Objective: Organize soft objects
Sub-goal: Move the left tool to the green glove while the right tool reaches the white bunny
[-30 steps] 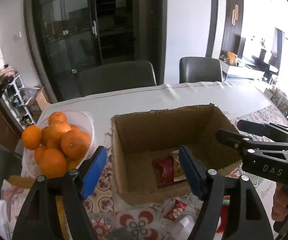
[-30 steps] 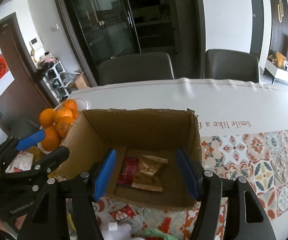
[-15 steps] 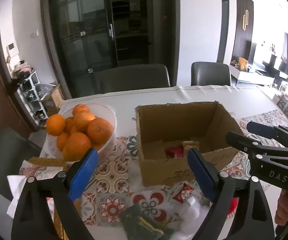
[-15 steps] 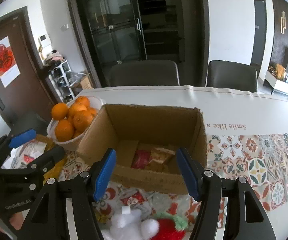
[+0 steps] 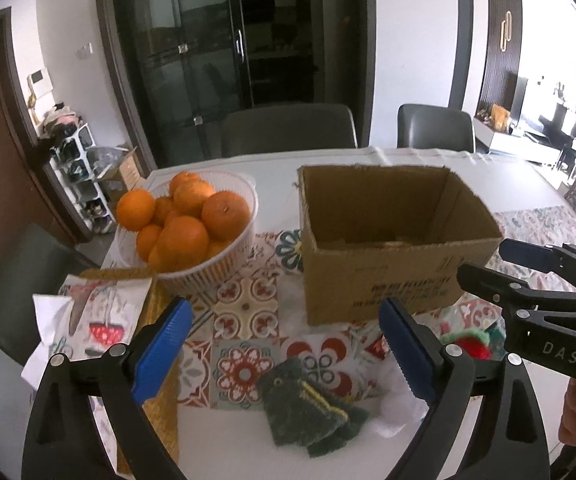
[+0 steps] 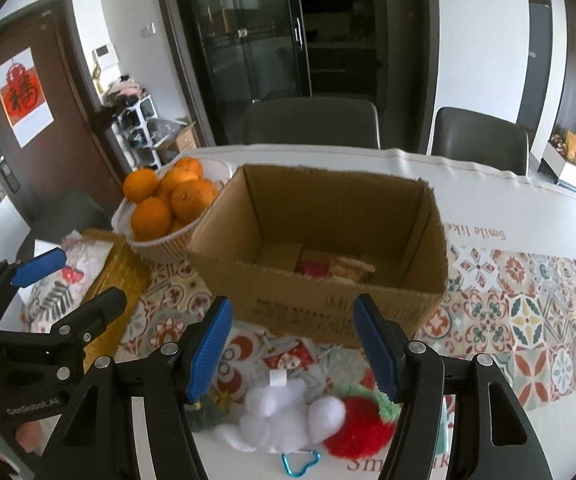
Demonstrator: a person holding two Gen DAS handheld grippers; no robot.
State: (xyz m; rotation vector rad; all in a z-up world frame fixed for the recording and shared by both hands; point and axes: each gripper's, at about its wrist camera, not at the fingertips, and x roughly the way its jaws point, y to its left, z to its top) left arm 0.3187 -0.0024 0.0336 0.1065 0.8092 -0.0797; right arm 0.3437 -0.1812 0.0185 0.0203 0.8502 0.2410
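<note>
An open cardboard box (image 5: 384, 276) (image 6: 328, 304) stands mid-table with red and gold snack packets (image 6: 334, 266) inside. In front of it lie a dark green knitted toy (image 5: 308, 412), a white plush toy (image 6: 276, 412) and a red plush strawberry (image 6: 358, 424) (image 5: 468, 346). My left gripper (image 5: 284, 352) is open and empty above the green toy. My right gripper (image 6: 294, 348) is open and empty above the white plush and strawberry. Each gripper shows in the other's view, the right gripper (image 5: 520, 268) and the left gripper (image 6: 68, 284).
A white basket of oranges (image 5: 204, 272) (image 6: 156, 248) stands left of the box. A printed pouch (image 5: 88, 320) and gold packet (image 5: 160, 412) lie at the left. A patterned runner (image 6: 528, 312) covers the table. Chairs (image 5: 288, 128) stand behind.
Both grippers pulled back and up from the box toward the table's near edge. The soft toys in front of the box came into view. Both stayed open.
</note>
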